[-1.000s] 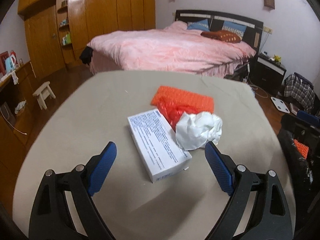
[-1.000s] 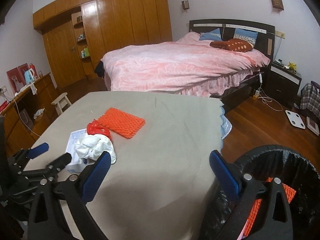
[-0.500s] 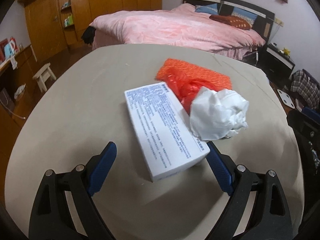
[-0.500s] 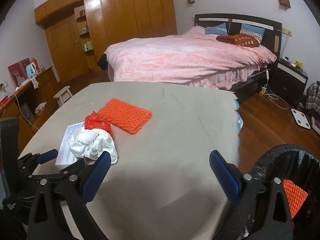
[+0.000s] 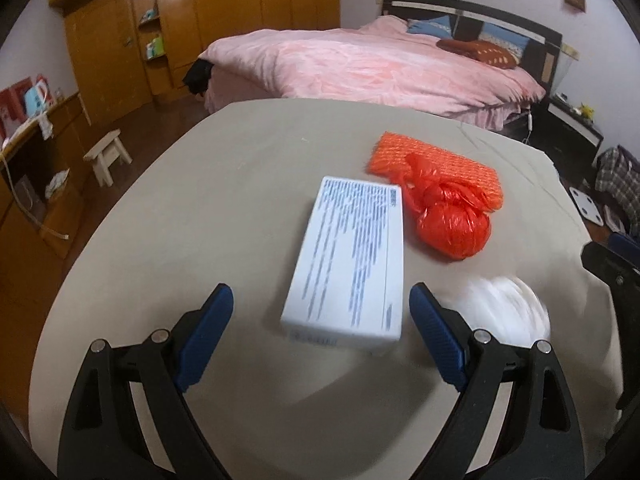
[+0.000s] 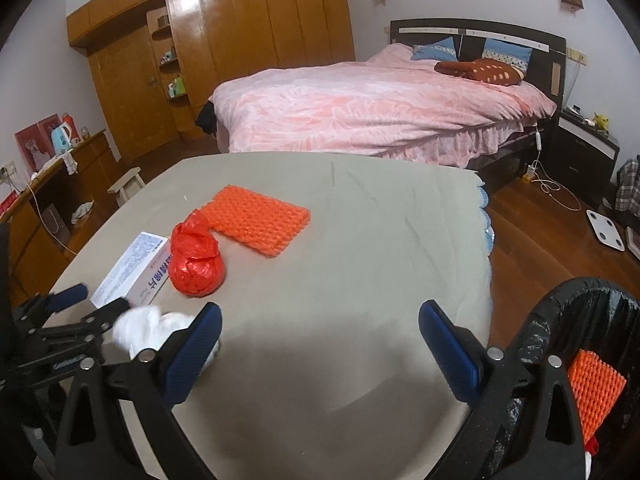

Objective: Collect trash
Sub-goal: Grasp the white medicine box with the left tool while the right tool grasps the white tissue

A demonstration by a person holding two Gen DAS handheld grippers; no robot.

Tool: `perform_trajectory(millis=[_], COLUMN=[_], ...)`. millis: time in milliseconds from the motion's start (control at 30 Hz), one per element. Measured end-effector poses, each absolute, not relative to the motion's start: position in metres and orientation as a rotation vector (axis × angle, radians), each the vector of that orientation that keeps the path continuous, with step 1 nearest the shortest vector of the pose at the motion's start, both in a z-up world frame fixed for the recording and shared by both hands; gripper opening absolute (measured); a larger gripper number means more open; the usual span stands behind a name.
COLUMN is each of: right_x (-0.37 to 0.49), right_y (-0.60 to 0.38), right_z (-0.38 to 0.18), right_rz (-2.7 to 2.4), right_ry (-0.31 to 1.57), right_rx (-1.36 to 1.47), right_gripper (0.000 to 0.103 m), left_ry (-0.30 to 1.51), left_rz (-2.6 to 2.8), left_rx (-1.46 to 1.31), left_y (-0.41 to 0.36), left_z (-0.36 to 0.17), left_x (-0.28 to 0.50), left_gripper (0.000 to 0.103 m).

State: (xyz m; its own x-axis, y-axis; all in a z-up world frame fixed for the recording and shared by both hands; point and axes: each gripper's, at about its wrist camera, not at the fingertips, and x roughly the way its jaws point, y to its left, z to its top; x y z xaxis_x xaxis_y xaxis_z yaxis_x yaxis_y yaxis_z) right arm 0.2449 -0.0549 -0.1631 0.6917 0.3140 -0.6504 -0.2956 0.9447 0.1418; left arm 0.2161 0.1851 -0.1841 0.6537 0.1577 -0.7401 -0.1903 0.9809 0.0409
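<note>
The left gripper (image 5: 320, 320) tilts down toward the tabletop (image 5: 200, 208), its jaws spread wide and grasping nothing. The white box (image 5: 352, 256) lies flat on the tabletop just ahead of them; its near end sits between the two blue pads without touching either, closer to the right-hand pad. Beyond the box's far right corner, touching it or nearly so, sits the red plastic bag (image 5: 452, 224), knotted into a ball. The orange foam net (image 5: 436, 164) lies just behind the bag, partly under it. A crumpled white wad (image 5: 508, 312), blurred, rests on the tabletop outside the left gripper's right-hand finger, on the box's near right side.

The right gripper (image 6: 320, 344) also points downward, over bare cloth to the right of the box, jaws released and empty. Seen from it, the white wad lies just outside its left-hand pad. Further right of the box, off the tabletop's edge, stands the black-lined trash bin (image 6: 560, 312) with an orange net piece (image 6: 592, 388) inside.
</note>
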Motion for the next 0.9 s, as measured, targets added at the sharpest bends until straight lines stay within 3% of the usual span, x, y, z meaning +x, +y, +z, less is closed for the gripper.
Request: perform_trajectory(millis=[200, 267, 900], right_x=[0.245, 0.245, 0.218], right_y=[-0.054, -0.054, 0.015], right_z=[-0.161, -0.161, -0.168], right_rz=[0.343, 0.342, 0.473], right_ry=[0.730, 0.733, 0.751], right_rx=[0.017, 0.019, -0.003], right_gripper=[0.097, 0.097, 0.097], left_ry=[0.893, 0.902, 0.753], left_rz=[0.159, 0.133, 0.236], left_rx=[-0.086, -0.103, -0.100], left_y=[0.191, 0.192, 0.218], left_z=[-0.196, -0.198, -0.156], left_x=[0.241, 0.244, 0.182], left_gripper=[0.071, 0.056, 0.055])
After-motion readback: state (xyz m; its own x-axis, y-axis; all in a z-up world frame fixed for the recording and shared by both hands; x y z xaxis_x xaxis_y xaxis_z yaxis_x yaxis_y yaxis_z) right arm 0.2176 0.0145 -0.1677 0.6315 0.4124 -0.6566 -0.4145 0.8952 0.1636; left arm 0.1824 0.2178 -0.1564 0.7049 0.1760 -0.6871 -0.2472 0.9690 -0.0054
